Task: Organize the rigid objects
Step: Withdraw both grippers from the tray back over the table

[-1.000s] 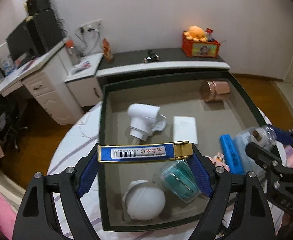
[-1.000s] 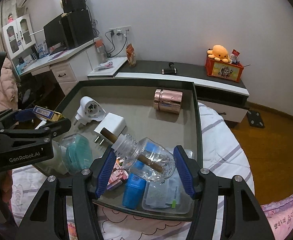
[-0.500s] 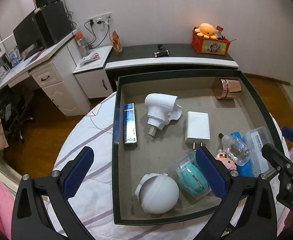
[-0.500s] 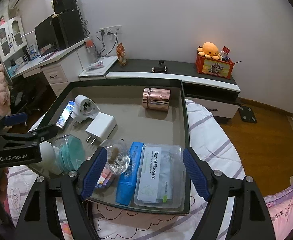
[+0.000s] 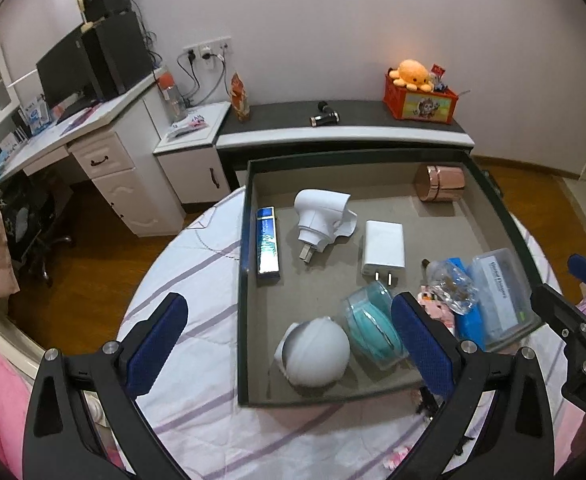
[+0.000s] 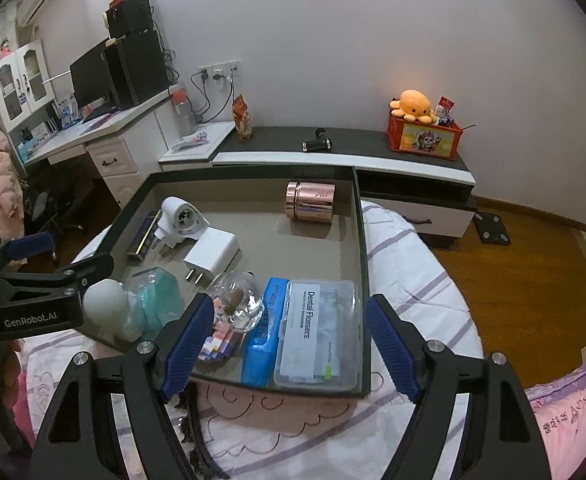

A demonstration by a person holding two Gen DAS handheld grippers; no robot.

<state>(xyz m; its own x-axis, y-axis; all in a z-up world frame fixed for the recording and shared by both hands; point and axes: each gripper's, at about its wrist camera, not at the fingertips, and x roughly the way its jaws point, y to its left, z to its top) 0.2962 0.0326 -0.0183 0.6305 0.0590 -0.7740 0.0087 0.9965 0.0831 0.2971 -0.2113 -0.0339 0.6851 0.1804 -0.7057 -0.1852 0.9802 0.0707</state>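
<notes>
Bedroom furniture lines the wall behind a striped bed carrying a dark tray that corrals the loose items. Along the tray's left wall lies the blue box; the glass bottle lies near the front beside the floss case. Left claw and right claw both gape empty, hovering before the tray's front edge, apart from everything.

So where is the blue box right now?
In the left wrist view the blue box lies flat in the tray, along its left wall, just left of the white adapter.
</notes>
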